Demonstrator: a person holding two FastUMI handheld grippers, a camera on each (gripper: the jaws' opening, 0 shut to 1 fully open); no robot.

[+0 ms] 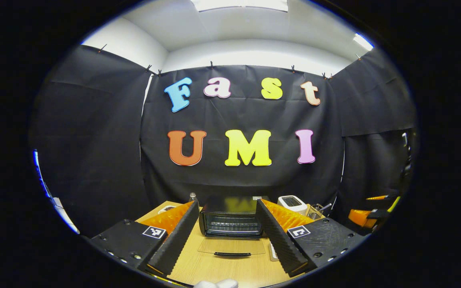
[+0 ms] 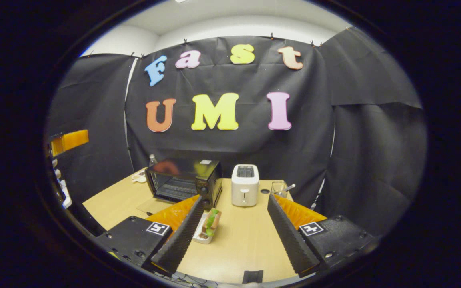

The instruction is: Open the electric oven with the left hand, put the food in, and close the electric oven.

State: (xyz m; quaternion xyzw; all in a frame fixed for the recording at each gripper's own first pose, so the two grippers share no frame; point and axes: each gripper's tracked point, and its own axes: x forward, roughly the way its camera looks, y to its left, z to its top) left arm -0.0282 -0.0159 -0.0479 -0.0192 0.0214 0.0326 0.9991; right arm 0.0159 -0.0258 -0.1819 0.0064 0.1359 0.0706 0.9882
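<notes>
The electric oven (image 1: pixel 230 218) is seen in the left gripper view standing near the back of the wooden table (image 1: pixel 214 268), its open front turned squarely toward the camera and its long axis running from side to side across the table; its glass door (image 1: pixel 231 246) is folded down flat onto the tabletop, with the dark handle (image 1: pixel 232 254) along the edge nearest the camera, and the wire rack inside is exposed. The left gripper (image 1: pixel 228 256) is held above the table in front of the door, its two ribbed fingers spread wide apart with nothing between them, the oven being framed in the gap. In the right gripper view the same oven (image 2: pixel 184 180) is seen at an angle, left of centre, its open mouth facing toward the near left of the table. The food (image 2: pixel 210 224), something green on a small pale tray, is laid on the table just in front of the oven's right corner, its long axis pointing roughly away from the camera; it is partly hidden behind one finger of the right gripper (image 2: pixel 234 240), whose fingers are likewise wide apart and empty. A white toaster (image 2: pixel 245 185) stands just to the right of the oven, and a glass with a spoon (image 2: pixel 280 188) is placed beyond it
</notes>
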